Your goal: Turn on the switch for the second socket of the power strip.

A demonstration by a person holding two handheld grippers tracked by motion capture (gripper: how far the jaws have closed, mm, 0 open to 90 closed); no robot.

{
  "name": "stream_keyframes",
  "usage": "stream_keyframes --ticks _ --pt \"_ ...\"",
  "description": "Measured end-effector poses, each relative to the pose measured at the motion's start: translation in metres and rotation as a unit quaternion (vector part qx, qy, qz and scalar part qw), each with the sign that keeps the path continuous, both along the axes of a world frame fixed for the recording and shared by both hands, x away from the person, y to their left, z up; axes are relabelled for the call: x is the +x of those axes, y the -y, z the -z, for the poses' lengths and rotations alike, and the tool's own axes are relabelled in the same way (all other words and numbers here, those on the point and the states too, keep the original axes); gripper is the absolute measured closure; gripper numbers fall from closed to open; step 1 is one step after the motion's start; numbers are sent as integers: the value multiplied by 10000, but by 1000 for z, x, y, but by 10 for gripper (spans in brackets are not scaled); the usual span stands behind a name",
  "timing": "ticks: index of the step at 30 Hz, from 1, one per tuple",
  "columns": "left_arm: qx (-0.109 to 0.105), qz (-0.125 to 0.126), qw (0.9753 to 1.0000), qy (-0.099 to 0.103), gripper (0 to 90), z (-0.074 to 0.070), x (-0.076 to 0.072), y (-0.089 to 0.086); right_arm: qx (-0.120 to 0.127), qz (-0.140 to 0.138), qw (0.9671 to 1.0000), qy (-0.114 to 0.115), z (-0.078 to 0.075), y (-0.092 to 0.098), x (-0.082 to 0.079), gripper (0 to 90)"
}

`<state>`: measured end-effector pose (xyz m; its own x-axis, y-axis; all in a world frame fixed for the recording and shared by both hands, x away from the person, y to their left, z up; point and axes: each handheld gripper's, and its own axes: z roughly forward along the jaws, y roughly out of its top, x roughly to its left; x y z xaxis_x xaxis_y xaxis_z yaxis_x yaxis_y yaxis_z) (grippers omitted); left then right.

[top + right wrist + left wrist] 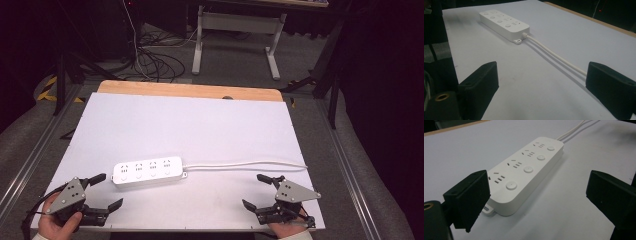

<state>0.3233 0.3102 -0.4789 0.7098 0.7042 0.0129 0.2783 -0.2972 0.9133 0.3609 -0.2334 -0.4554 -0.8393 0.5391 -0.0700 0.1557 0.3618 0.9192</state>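
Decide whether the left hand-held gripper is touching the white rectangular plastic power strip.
Apart. In the left gripper view, the left hand-held gripper has its jaws spread wide, and bare white table surface shows between them and the white rectangular plastic power strip.

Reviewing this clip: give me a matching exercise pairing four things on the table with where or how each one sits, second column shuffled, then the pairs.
Column one:
1. power strip
2. white cable
3. left gripper
4. right gripper

Column two:
A. open, at the near right corner of the white sheet, just in front of the cable
B. lies flat, sockets up, on the near left part of the sheet
C. open, beside the strip's left end
D. runs from the strip's right end to the sheet's right edge

Pairs: 1-B, 2-D, 3-C, 4-A
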Motion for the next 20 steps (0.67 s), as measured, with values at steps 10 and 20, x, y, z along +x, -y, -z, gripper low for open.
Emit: stream_keyframes --ticks 10,20 --pt "171 -3 9999 12 58 -2 1 0 -37 -2 10000 -9 1 0 2 116" --pt "-69 -68 9998 -178 58 -6 0 2 -26 4 10000 -8 1 0 2 115"
